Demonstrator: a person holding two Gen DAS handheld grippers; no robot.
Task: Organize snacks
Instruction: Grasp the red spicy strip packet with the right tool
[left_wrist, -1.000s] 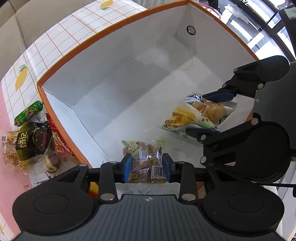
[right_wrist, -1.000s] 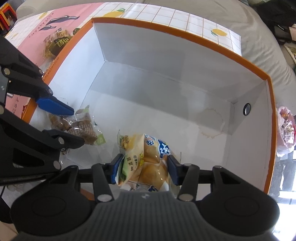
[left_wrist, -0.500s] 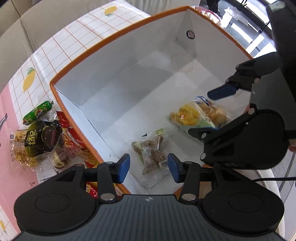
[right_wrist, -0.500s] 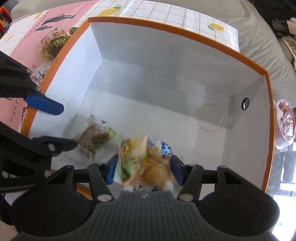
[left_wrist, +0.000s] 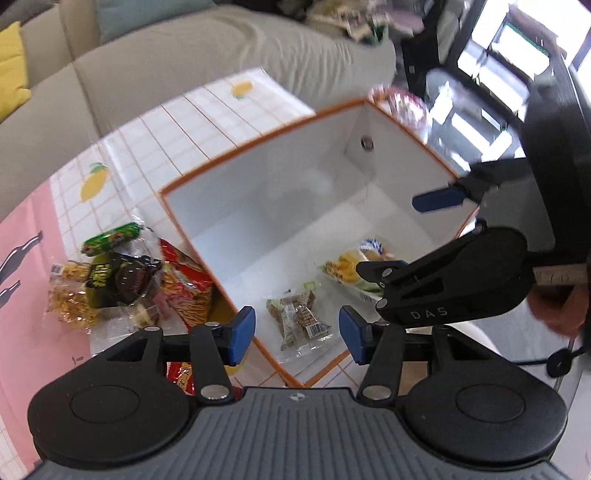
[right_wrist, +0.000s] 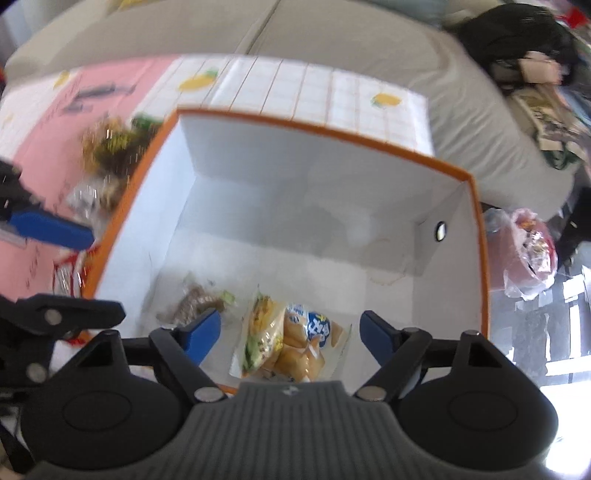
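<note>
Both grippers are held above the orange-rimmed box (left_wrist: 258, 177), fingers spread and grasping nothing: the left gripper (left_wrist: 297, 334) and the right gripper (right_wrist: 290, 334). Two snack packets are seen lying apart on the box floor: a brown biscuit packet (left_wrist: 299, 319) and a yellow bread packet (right_wrist: 288, 343). More snacks (left_wrist: 122, 280) are piled on the surface beside the box.

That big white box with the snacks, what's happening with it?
A person holding two grippers is sorting snacks into the white box. A brown cookie pack and a yellow bread bag lie on its floor. The left gripper and the right gripper are both open and hold nothing. More snacks wait in a pile outside the box.
</note>
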